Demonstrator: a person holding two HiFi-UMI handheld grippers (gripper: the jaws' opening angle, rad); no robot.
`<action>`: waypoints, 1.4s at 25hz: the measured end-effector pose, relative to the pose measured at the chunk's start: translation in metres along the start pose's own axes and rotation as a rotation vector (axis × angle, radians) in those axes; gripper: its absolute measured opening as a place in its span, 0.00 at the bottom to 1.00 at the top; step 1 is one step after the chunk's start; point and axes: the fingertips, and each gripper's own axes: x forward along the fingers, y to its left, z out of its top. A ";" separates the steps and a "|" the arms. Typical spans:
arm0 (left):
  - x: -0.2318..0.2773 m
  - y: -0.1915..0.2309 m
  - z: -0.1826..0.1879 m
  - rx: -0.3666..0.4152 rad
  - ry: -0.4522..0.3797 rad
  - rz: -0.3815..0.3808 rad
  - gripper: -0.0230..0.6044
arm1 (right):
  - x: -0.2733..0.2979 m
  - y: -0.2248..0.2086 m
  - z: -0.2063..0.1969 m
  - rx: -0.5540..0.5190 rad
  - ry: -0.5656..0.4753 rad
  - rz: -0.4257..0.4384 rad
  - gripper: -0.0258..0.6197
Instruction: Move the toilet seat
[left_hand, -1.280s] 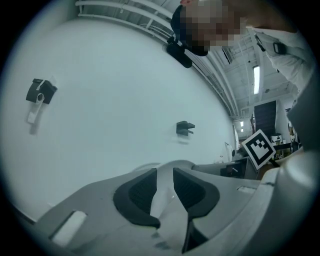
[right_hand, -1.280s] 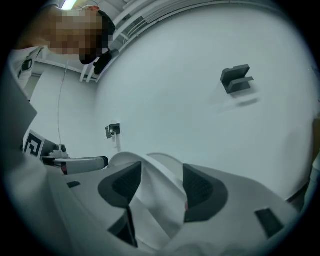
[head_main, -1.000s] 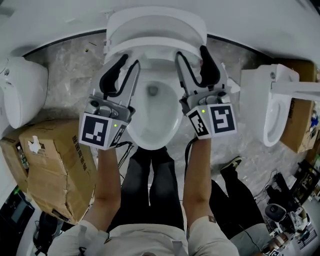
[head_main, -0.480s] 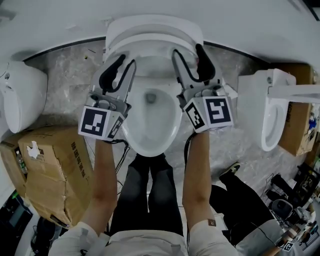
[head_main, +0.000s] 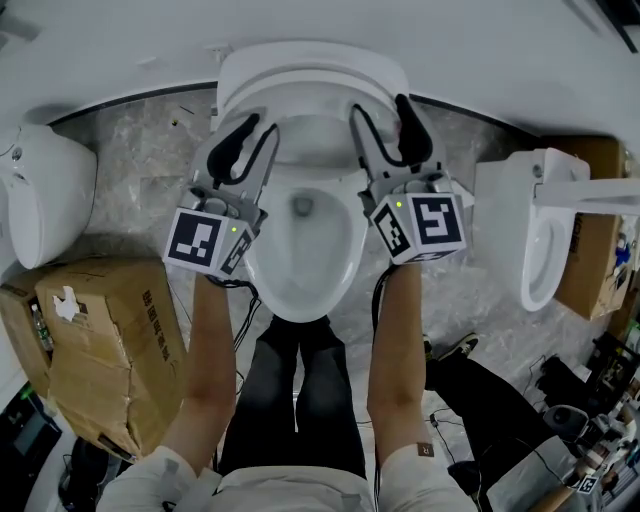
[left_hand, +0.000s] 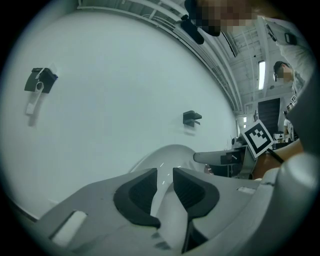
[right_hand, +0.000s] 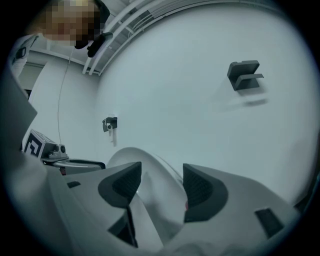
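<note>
Left tongs (head_main: 260, 126) / right tongs (head_main: 380, 104): each clamped on toilet seat (head_main: 310, 98) | seat: white, glossy, part-raised

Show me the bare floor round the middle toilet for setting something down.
Bare floor lies between the middle toilet and the left fixture, behind the box. Another strip runs between the middle toilet and the right toilet. Crowded: the lower right, with a shoe and clutter.

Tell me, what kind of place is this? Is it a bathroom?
Probably a workshop or test room, not a real bathroom: the middle toilet has another toilet and a white fixture beside it, plus a battered cardboard box and loose cables on the floor.
</note>
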 end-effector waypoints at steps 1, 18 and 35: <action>0.000 0.000 0.000 -0.001 0.002 -0.001 0.20 | 0.001 0.000 0.000 -0.003 0.003 -0.001 0.41; 0.002 0.000 0.018 0.019 -0.020 -0.021 0.18 | -0.011 0.014 0.010 -0.053 0.002 0.028 0.41; -0.068 -0.063 0.091 -0.005 -0.080 -0.192 0.04 | -0.089 0.101 0.083 -0.057 -0.069 0.247 0.04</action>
